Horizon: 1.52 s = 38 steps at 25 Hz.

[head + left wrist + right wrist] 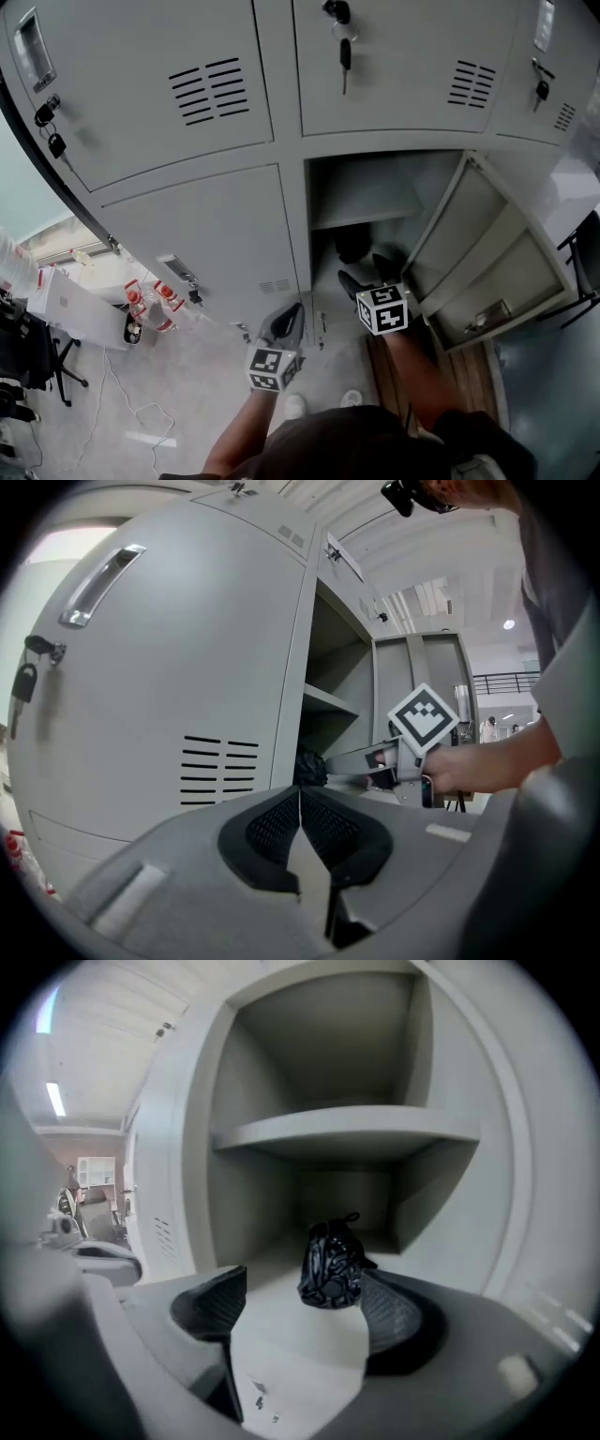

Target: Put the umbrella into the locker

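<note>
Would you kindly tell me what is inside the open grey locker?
A black folded umbrella lies on the floor of the open grey metal locker, beneath its grey shelf. Nothing shows above the shelf; the umbrella covers the floor behind it.

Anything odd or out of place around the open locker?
Nothing stands out. The folded black umbrella sits on the locker floor under the shelf, door open. The right hand-held gripper is open before it.
</note>
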Tool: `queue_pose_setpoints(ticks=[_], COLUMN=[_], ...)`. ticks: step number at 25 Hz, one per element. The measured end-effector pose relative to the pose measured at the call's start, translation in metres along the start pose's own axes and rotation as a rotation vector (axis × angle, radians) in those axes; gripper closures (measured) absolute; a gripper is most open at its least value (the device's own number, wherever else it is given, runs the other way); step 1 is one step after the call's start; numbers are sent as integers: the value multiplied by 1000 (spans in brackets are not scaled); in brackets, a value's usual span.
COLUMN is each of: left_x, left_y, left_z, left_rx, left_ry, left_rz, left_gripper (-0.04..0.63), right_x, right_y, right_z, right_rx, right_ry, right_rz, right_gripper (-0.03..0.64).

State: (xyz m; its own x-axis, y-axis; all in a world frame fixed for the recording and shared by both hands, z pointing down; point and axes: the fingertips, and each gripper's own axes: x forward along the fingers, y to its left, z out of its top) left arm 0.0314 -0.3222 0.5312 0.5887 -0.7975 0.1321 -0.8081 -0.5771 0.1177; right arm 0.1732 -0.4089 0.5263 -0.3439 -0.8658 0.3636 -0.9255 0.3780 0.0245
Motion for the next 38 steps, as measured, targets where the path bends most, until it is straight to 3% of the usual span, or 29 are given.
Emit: queue_pose_setpoints(ticks=[4,6,9,15,27,38], left_x=[0,0,-2,-4,2,8], left_y=[2,2,1,-2,-17,-30], left_z=[4,10,16,27,35,46], left_rx=[-1,11,10,21,48,26], left_ry=[-15,-31,-35,-56,-71,-115], left_rz=[-1,-1,0,-17,-63,-75], left_gripper=[591,591,591,591,591,591], right_x=[-32,-43,-56,-78,-86,-89], right_y=[15,21,29,19,21,21], right_z=[2,2,8,18,15,20], right_rx=[3,-54,-133,-67,-61,-37], right_ry=[-50,-83,-139,-226,-227,-253], right_rz=[13,-3,-32,-94,-103,-112], right_gripper=[245,279,399,612,614,614])
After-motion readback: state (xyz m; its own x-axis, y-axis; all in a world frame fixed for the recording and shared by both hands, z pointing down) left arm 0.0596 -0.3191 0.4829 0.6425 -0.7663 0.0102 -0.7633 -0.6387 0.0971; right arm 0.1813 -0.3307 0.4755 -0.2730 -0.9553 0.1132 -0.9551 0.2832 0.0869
